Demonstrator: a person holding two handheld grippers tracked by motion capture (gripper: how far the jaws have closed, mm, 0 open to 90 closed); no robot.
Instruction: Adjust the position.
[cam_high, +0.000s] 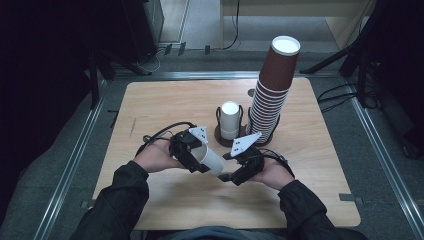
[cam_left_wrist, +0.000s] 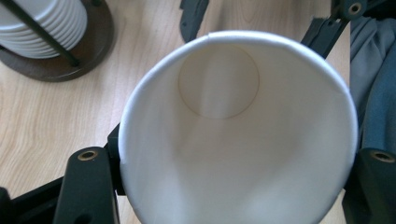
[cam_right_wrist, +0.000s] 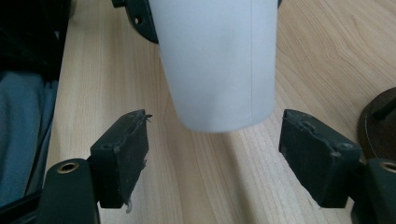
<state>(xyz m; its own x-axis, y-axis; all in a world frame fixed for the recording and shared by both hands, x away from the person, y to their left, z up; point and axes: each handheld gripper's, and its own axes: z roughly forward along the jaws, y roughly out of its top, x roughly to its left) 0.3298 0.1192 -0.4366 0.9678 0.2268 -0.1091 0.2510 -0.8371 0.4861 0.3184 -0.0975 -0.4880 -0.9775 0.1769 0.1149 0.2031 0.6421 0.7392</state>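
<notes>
Here, left gripper (cam_high: 196, 159) clamping white cup (cam_high: 212, 160), right gripper (cam_high: 231, 176) wide apart.

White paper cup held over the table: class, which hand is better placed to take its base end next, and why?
Right, probably. The left gripper is shut on the white paper cup near its rim, its base pointing toward the right gripper, whose jaws stand open on either side just short of that base.

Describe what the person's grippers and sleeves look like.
Both grippers, left gripper and right gripper, are black, each topped by a grey three-cornered plate with small dark dots. Black cables trail from them. The right gripper's pads are worn and frayed. The sleeves are dark.
</notes>
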